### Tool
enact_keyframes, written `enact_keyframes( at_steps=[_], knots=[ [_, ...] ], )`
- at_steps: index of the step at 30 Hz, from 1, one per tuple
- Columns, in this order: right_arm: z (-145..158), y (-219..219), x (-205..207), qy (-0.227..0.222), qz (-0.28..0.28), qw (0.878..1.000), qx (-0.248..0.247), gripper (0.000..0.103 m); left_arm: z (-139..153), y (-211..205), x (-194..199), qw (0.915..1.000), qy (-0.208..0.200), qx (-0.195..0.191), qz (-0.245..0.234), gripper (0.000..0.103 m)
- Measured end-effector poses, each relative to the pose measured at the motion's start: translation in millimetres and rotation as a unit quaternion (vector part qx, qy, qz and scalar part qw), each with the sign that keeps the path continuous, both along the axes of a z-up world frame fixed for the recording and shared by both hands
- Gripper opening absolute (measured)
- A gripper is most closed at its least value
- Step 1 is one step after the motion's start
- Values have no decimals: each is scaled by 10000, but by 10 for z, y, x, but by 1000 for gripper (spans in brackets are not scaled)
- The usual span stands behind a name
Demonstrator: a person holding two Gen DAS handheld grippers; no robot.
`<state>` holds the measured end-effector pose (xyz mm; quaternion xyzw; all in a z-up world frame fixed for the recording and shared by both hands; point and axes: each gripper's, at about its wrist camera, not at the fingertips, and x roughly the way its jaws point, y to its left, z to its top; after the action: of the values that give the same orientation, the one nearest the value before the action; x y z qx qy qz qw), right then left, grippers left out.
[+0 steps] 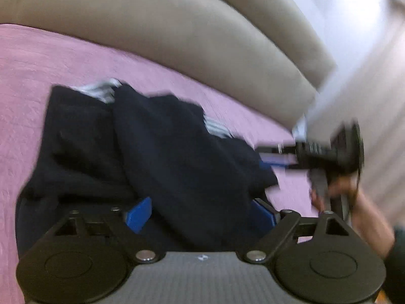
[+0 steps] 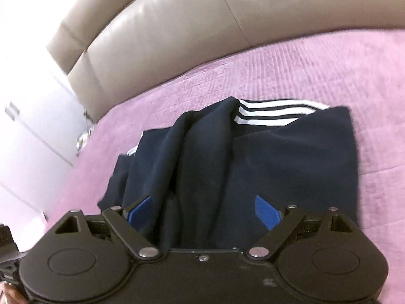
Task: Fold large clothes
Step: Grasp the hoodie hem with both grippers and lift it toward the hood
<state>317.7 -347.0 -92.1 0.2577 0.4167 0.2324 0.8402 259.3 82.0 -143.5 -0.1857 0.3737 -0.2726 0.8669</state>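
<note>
A dark navy garment (image 1: 157, 147) with white stripes lies bunched on the pink bed cover (image 1: 38, 58). In the left wrist view the cloth drapes between the blue pads (image 1: 139, 214) of my left gripper (image 1: 200, 215), whose jaws stand apart. The right gripper (image 1: 273, 155) shows at the garment's right edge, held by a hand. In the right wrist view the same garment (image 2: 278, 157) with its white stripes (image 2: 273, 110) runs down between the blue pads (image 2: 265, 211) of my right gripper (image 2: 202, 210), jaws wide apart with cloth in the gap.
A beige padded headboard (image 1: 177, 33) runs along the far side of the bed, and it also shows in the right wrist view (image 2: 177, 33). A white wall (image 2: 30, 116) stands at the bed's side. The pink cover (image 2: 329, 71) spreads around the garment.
</note>
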Motion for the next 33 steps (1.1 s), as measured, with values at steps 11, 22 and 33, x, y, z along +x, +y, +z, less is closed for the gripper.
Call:
enact_keyframes(
  at_steps=[11, 22, 33],
  knots=[
    [-567, 255, 597, 214, -481, 9932, 1039, 94, -475, -260, 1017, 9899, 613, 816, 980, 74],
    [-120, -290, 334, -347, -1408, 9889, -325, 6, -313, 242, 1392, 9666, 164, 741, 2449, 5],
    [75, -259, 1005, 73, 34, 9969, -789, 89, -274, 185, 1511, 9848, 86, 864, 1502, 89]
  ],
)
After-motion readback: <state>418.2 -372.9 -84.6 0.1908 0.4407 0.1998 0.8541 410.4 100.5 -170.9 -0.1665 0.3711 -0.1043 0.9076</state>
